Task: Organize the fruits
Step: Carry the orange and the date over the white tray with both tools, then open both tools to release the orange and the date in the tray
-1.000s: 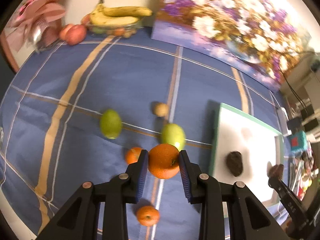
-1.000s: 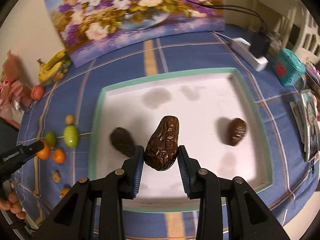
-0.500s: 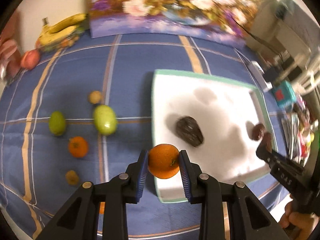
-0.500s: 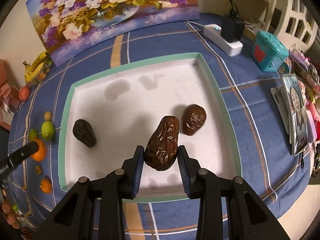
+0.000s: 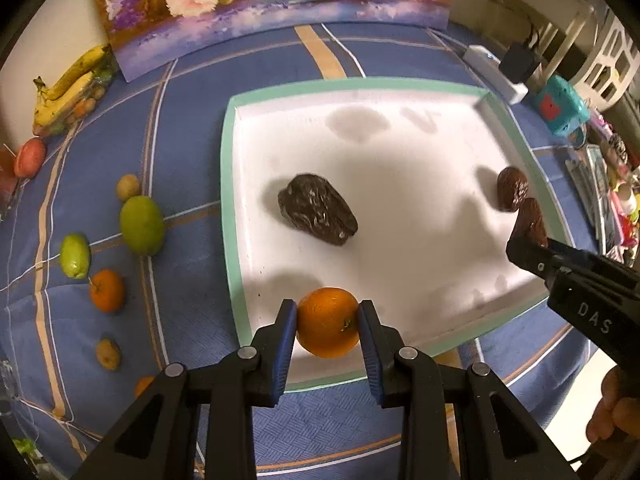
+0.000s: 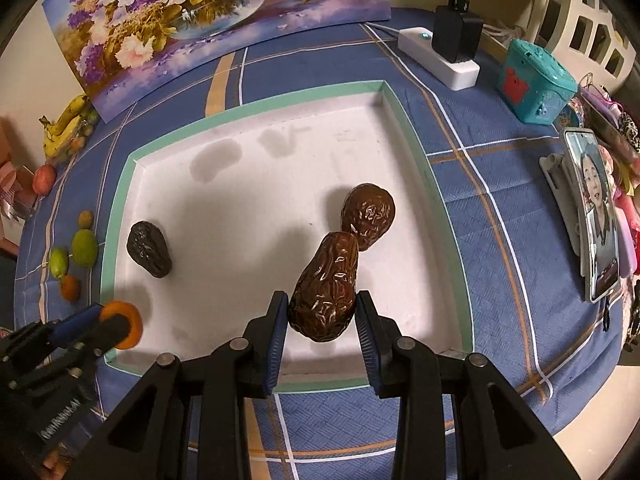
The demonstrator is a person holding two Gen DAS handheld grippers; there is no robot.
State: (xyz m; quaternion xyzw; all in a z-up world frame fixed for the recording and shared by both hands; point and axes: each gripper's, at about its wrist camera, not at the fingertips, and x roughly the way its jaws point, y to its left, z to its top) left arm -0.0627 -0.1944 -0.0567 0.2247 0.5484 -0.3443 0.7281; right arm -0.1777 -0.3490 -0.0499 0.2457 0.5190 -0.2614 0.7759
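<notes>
On the white, green-rimmed tray point(image 5: 230, 184), two wrinkled dark dates point(image 6: 150, 249) already lay; sorting looked partly done. Above its near edge, the left gripper point(image 5: 327, 327) pinched a smooth round orange point(image 5: 327, 322), and the right gripper point(image 6: 322, 312) pinched a glossy, creased date point(image 6: 325, 286). Several citrus fruits point(image 5: 106, 290) remained on the woven blue tablecloth point(image 5: 192, 120).

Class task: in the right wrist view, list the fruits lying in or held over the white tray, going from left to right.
Round orange in the left tongs → blackish wrinkled date → long brown wrinkled date in the right tongs → rounder brown date.
</notes>
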